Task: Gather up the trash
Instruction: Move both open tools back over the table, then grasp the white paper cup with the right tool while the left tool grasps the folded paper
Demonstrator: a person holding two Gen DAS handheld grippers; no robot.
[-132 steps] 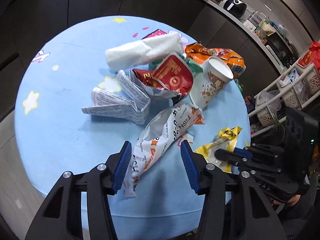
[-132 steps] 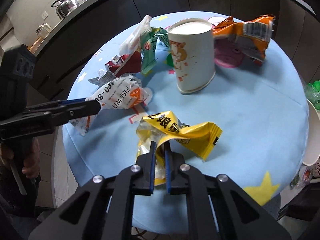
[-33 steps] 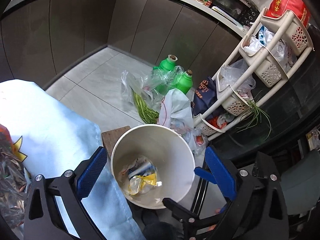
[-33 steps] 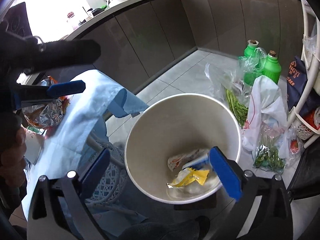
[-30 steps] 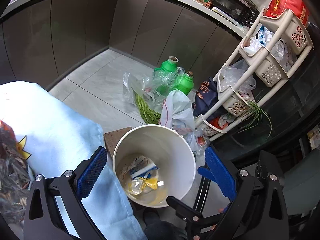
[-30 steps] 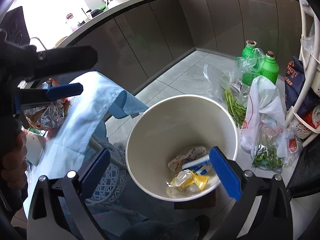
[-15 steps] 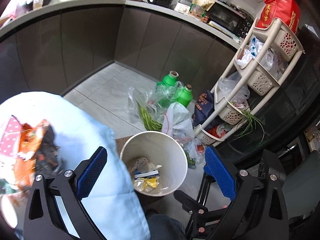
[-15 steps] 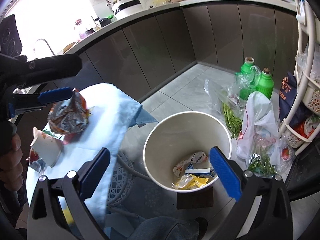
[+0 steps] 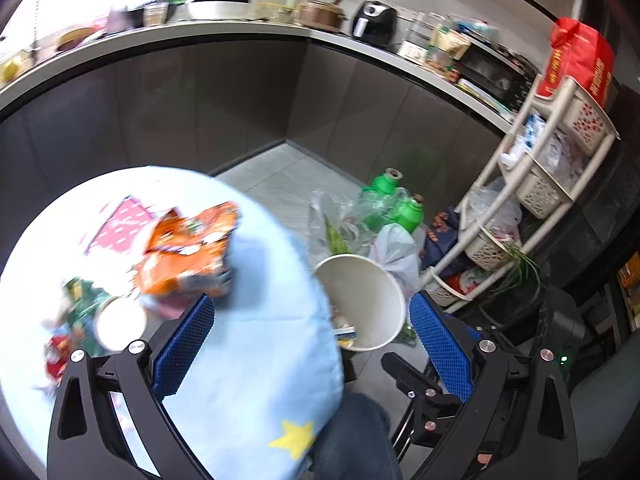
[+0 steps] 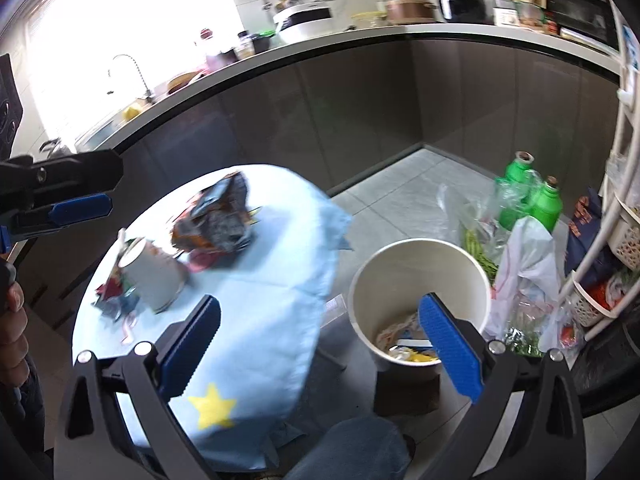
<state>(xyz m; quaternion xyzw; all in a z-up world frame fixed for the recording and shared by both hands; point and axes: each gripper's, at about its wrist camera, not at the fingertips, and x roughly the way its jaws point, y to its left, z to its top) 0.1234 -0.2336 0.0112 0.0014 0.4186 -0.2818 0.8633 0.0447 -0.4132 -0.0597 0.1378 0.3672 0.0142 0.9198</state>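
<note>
Blue-padded left gripper [image 9: 312, 344] and right gripper [image 10: 320, 344] both spread wide, holding nothing. Cream bin [image 10: 420, 280] on the floor just beside the blue-clothed table's [image 10: 280, 300] hanging edge, wrappers [image 10: 404, 344] inside. Orange packet [image 9: 188, 252] and paper cup [image 10: 152, 272] on the tabletop, away from the bin. Bare floor behind the bin; green bottles [image 10: 532, 196] near.

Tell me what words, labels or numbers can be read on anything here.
Nothing reads clearly in either view.
Red bag on top of the rack: yellow characters, too blurred.
Orange snack bag on the table: print smeared by motion.
Dark blue bag: orange print, too small.
</note>
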